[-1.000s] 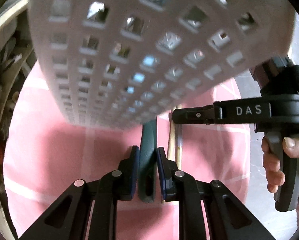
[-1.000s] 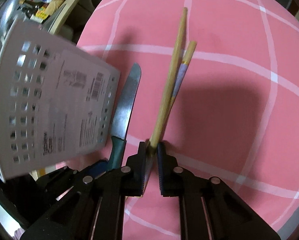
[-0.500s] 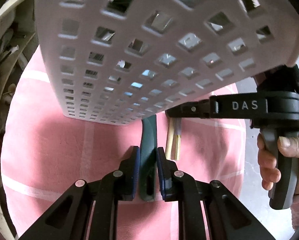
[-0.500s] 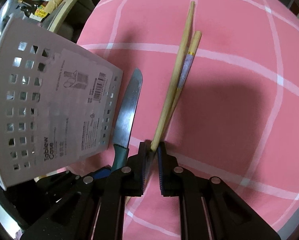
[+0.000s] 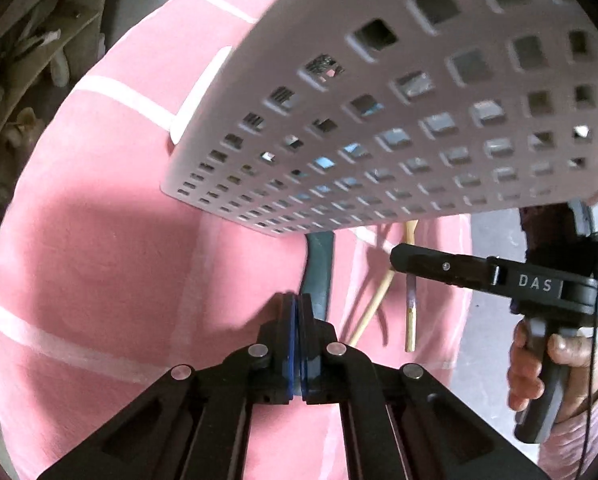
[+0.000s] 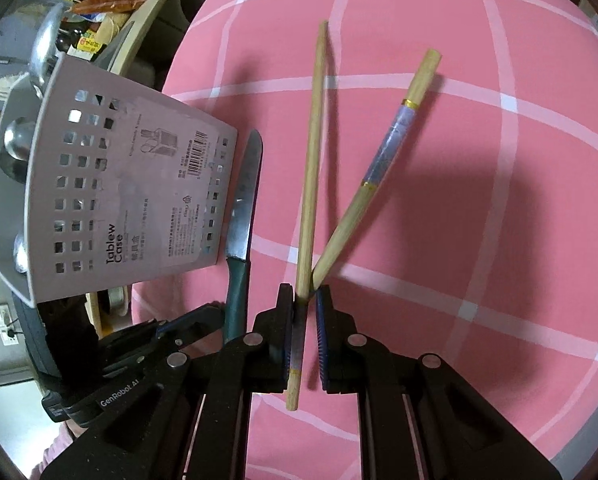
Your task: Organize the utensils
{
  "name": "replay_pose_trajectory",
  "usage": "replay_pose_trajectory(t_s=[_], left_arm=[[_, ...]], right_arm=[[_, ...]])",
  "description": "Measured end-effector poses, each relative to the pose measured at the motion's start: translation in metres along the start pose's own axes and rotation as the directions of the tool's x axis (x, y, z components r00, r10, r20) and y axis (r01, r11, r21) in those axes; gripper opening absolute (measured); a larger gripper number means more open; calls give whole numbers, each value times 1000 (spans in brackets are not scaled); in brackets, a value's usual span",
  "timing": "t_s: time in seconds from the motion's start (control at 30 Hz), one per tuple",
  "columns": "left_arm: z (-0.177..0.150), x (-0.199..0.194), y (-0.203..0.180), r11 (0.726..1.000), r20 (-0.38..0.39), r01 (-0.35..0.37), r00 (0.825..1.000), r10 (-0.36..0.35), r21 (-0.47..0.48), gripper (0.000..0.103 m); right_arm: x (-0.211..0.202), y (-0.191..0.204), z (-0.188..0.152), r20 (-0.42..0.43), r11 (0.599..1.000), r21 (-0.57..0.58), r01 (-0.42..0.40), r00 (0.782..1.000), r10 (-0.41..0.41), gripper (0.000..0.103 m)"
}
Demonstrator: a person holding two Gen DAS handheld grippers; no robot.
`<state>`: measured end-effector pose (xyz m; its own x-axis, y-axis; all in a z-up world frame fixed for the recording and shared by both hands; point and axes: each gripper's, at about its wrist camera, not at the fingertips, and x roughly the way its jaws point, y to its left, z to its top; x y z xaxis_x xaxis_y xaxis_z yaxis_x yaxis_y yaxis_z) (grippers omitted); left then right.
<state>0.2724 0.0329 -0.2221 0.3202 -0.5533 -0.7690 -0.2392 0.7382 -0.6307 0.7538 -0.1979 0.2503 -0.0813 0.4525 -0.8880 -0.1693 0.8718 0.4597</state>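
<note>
Right gripper [image 6: 304,300] clenched on two chopsticks [image 6: 313,152], lifted right of the white utensil holder [image 6: 111,196]. Left gripper [image 5: 297,312] pinched shut, apparently empty; knife [image 6: 241,216] just beside the holder.

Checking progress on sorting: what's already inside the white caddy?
In the right wrist view, rounded metal utensil ends show at the caddy's open top, probably spoons. How many there are, and whatever sits deeper, is hidden by its walls and label. The knife and chopsticks remain outside.
</note>
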Motion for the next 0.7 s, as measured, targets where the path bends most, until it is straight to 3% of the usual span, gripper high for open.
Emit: replay_pose_trajectory(t_s=[0.13, 0.23, 0.53, 0.7], left_arm=[[0, -10, 5, 1000, 38, 27, 999, -27, 3, 5], [-2, -9, 2, 1000, 41, 7, 999, -8, 27, 17], [13, 4, -11, 995, 47, -77, 996, 74, 62, 18], [10, 11, -30, 977, 59, -178, 983, 173, 114, 16]], right_arm=[[-25, -24, -12, 14, 1000, 1, -24, 1000, 24, 9], [-49, -43, -18, 18, 999, 7, -41, 999, 41, 9], [-113, -69, -8, 41, 989, 74, -126, 992, 123, 9], [-151, -101, -20, 106, 968, 134, -212, 974, 198, 9]])
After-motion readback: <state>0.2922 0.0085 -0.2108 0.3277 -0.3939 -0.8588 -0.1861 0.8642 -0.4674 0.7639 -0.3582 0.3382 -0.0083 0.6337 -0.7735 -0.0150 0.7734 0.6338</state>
